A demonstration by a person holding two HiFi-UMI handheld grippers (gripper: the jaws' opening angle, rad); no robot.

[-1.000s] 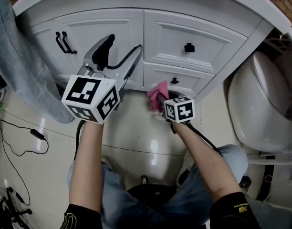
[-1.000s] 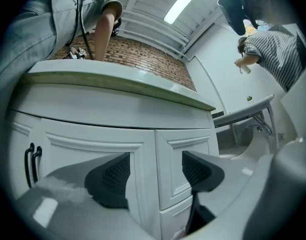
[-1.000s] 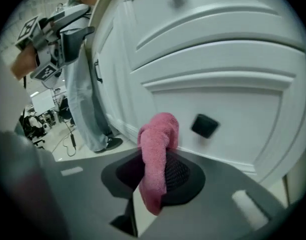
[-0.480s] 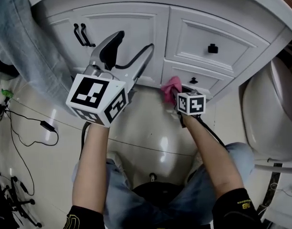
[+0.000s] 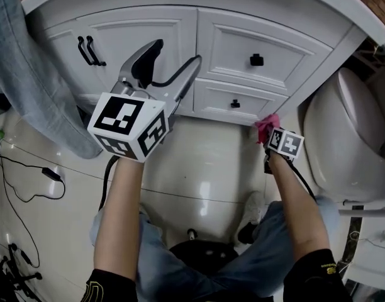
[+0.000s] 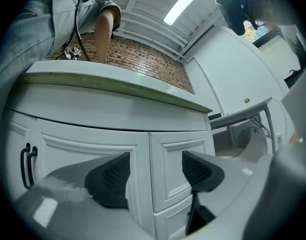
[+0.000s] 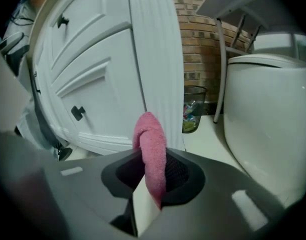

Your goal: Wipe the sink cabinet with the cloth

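Observation:
The white sink cabinet (image 5: 180, 49) spans the top of the head view, with a door at left and two drawers at right. My right gripper (image 5: 268, 131) is shut on a pink cloth (image 5: 266, 126), held against the cabinet's lower right corner post (image 7: 155, 59). In the right gripper view the pink cloth (image 7: 152, 154) stands pinched between the jaws. My left gripper (image 5: 164, 68) hovers open in front of the door and drawers, its fingers (image 6: 110, 176) apart with nothing between them.
A white toilet (image 5: 343, 137) stands right of the cabinet. A bin (image 7: 193, 109) sits by the brick wall between them. Another person's jeans leg (image 5: 29, 80) stands at left. Cables (image 5: 29, 181) lie on the glossy floor. Black pull handles (image 5: 89, 50) are on the door.
My right gripper has carried the pink cloth rightward along the cabinet's bottom edge, from under the lower drawer to the right corner. The left gripper stays about where it was.

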